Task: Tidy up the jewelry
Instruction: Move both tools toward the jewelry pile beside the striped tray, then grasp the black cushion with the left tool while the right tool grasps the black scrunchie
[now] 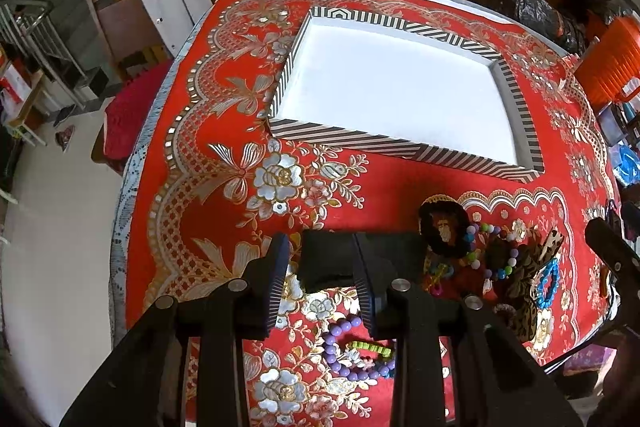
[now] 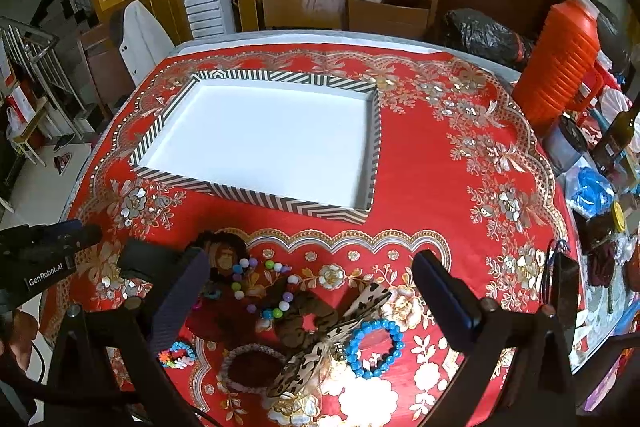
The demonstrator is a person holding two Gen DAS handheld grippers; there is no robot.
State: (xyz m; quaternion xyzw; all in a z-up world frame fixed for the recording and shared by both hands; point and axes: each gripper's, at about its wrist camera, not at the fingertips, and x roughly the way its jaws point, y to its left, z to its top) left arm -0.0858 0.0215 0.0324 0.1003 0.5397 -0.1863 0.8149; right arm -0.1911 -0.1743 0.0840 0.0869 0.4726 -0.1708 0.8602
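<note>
Closest in the left wrist view, the left gripper (image 1: 322,279) is seen with its jaws set narrow and clamped on a black blocky item (image 1: 326,259), held just above the red floral cloth on the worktop (image 1: 224,187). What that item actually is can't really be made out. Right under it a purple bead bracelet (image 1: 340,347) and a green band (image 1: 370,349) are lying, something the right wrist view doesn't show at all.

In the right wrist view the right gripper (image 2: 316,291) is held over the jewelry pile with jaws spread wide and nothing between the pads. Below it a blue bead bracelet (image 2: 376,349) lies flat, just beside a leopard-print bow (image 2: 320,343) whose long axis runs diagonally, from near-left up to far-right. A string of multicoloured beads (image 2: 256,283) is scattered a bit further back.

Beyond the pile, the striped tray (image 2: 256,197) sits with its white inside bare, long axis running across the worktop. An orange jug (image 2: 560,67) is seen at the far right edge.
</note>
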